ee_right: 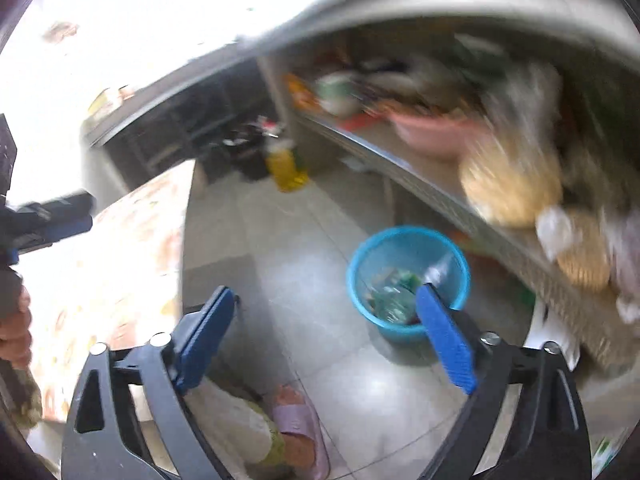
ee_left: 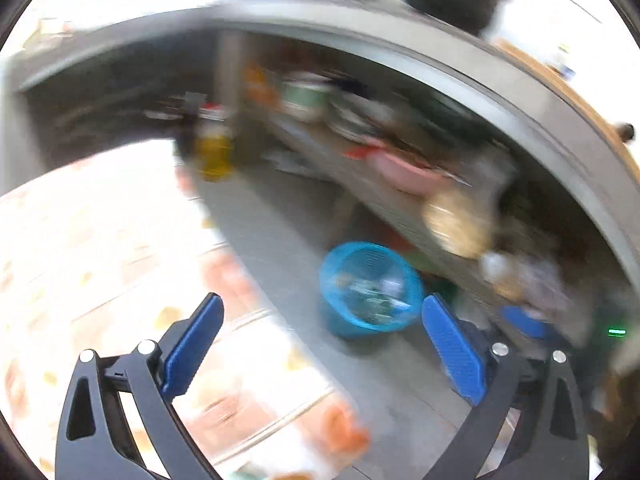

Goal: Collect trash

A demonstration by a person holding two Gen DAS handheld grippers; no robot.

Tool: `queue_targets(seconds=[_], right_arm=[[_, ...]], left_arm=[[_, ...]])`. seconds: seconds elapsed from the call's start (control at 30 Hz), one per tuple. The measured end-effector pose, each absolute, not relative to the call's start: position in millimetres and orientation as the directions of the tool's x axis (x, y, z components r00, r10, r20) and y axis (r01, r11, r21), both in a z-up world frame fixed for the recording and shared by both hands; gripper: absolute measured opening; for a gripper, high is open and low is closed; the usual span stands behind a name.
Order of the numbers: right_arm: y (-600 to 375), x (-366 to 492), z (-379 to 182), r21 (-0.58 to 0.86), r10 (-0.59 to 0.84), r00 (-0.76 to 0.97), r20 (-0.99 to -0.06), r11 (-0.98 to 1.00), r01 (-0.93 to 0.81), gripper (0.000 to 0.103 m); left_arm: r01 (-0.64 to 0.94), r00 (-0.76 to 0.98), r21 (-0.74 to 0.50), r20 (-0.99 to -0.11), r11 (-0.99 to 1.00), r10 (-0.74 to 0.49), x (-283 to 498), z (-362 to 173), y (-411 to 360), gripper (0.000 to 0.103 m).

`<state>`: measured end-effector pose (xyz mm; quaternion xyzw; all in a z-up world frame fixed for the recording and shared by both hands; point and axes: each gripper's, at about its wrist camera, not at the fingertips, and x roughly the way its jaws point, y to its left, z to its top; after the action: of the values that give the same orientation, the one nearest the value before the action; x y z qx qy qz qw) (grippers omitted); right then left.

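A round blue waste bin (ee_left: 343, 326) (ee_right: 400, 332) stands on the grey tiled floor under a metal shelf. Wrappers and clear plastic trash (ee_left: 372, 296) (ee_right: 390, 296) lie inside it. My left gripper (ee_left: 323, 302) is open above the floor, left of the bin, with nothing between its blue pads. My right gripper (ee_right: 325, 292) is also open and empty; its right pad overlaps the bin's near rim in the picture. The left gripper (ee_right: 84, 212) shows at the left edge of the right wrist view, over the table. Both views are motion-blurred.
A table with a floral cloth (ee_left: 100, 240) (ee_right: 120, 260) fills the left. The metal shelf (ee_right: 440, 196) holds a pink basin (ee_right: 432, 132) and filled bags (ee_right: 512, 184). A yellow oil bottle (ee_right: 286, 168) stands on the floor behind. A person's slippered foot (ee_right: 298, 420) is below.
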<state>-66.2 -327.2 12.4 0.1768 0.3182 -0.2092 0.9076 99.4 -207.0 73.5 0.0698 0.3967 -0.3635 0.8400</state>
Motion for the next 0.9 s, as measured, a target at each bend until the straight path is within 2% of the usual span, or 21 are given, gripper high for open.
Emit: queue_targets(seconds=[0.13,0.2,0.4,0.57,0.67,0.77,0.9], right_arm=[[-277.5,-48.6,31.2,0.144,-0.244,0.751,-0.614,0.901,0.410,0.095],[-256.9,-42.9,35.8,0.132,-0.227,0.761,-0.608,0.916,0.379,0.095],[-200.8,-29.7,46.2,0.034,-0.232,0.778,-0.583,0.951,0.309,0.095],[-170.4,-29.4,55.2,-0.045,-0.286,0.776,-0.562,0.947,0.317,0.095],[-164.5,-31.1,57.2,-0.043,-0.290,0.772,-0.566,0.945,0.323,0.095],[-158.0,-39.0,57.9,-0.028,-0.288,0.777,-0.560,0.944,0.329,0.095],[-147.4,-47.3,46.9,-0.062,-0.296,0.749,-0.593,0.944,0.324,0.095]], left_arm=[[0.474,0.519,-0.133,-0.756,0.870,-0.398,84.1,67.3,-149.9,0.097],[0.418,0.532,-0.130,-0.767,0.899,-0.358,77.3,64.8,-126.6,0.097],[0.316,0.648,-0.039,-0.721,0.948,-0.245,49.8,68.9,-82.1,0.097],[0.212,0.765,0.058,-0.632,0.976,-0.128,31.3,84.7,-53.8,0.097],[0.133,0.816,0.083,-0.575,0.988,-0.062,24.6,94.4,-38.9,0.097],[0.106,0.816,0.081,-0.577,0.991,-0.040,19.2,96.4,-26.7,0.097],[0.066,0.791,0.148,-0.610,0.987,0.039,13.4,78.9,-17.9,0.097]])
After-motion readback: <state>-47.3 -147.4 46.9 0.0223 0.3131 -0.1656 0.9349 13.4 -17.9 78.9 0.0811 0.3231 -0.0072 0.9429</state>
